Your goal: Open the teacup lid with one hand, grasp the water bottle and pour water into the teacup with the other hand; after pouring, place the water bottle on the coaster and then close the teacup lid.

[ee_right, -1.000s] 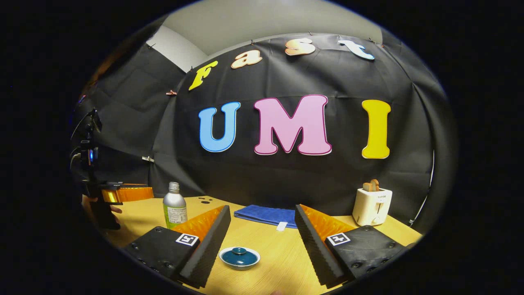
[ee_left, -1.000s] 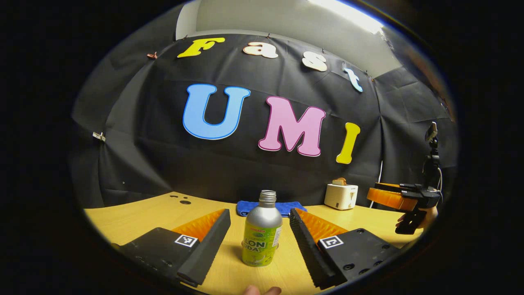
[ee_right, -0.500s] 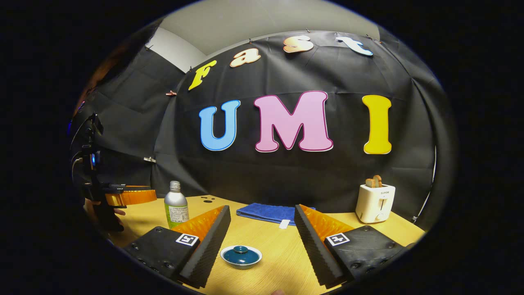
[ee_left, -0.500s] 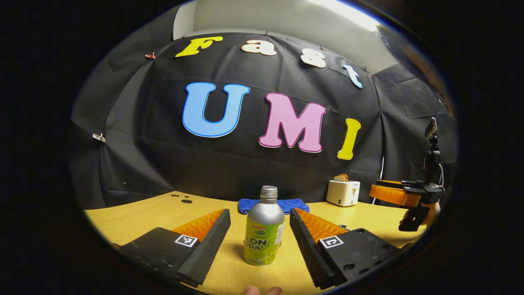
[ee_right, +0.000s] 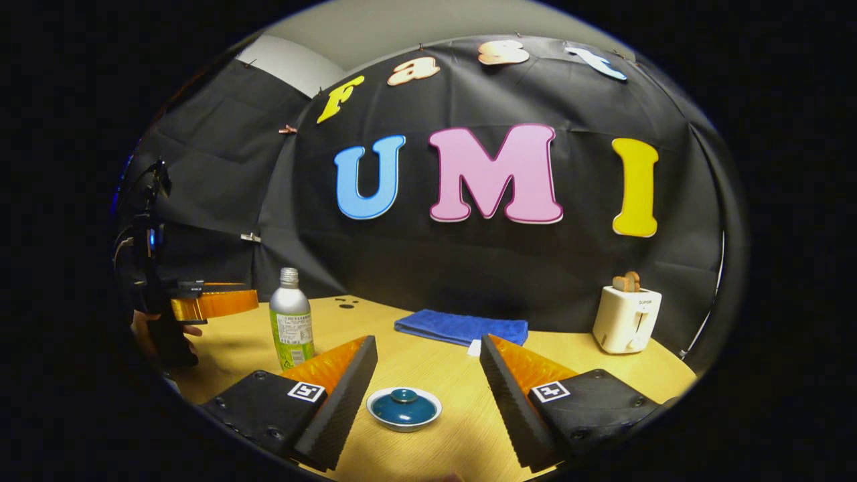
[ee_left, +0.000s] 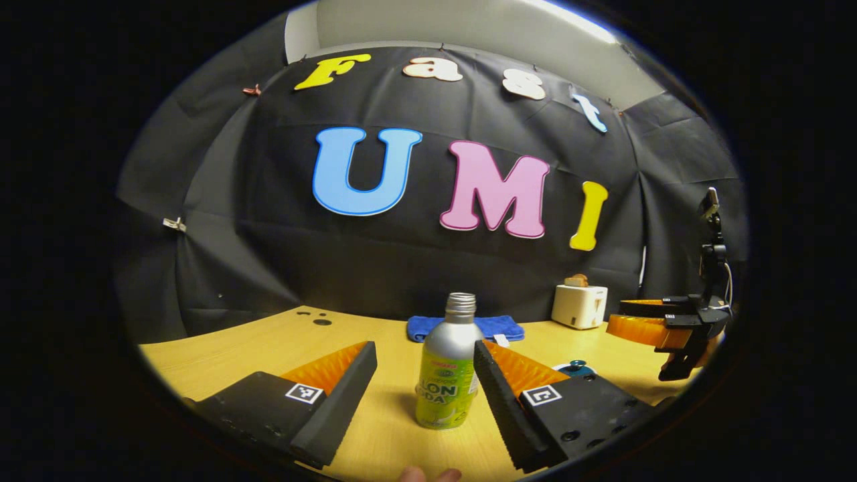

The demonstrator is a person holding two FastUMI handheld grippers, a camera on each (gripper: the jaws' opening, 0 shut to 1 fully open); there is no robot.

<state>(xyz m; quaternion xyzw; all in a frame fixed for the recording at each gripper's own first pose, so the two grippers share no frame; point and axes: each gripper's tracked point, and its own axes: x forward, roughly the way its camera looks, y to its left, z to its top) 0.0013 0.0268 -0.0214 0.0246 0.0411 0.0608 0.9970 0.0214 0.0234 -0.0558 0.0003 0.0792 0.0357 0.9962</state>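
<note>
On the desk [ee_right: 428,375], the left gripper [ee_left: 425,375] has wide jaws around the upright bottle [ee_left: 447,372], untouched, while the right gripper [ee_right: 428,381], jaws wide, brackets the lidded teacup [ee_right: 404,408].

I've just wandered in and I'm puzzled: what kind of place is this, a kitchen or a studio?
Probably a staged recording booth, not a real kitchen: black cloth hangs behind a wooden table set with a few household props, a toaster, a bottle and a lidded teacup.

wooden table [ee_right: 435,375], blue cloth [ee_right: 462,328], white toaster [ee_right: 627,319] holding toast
</note>
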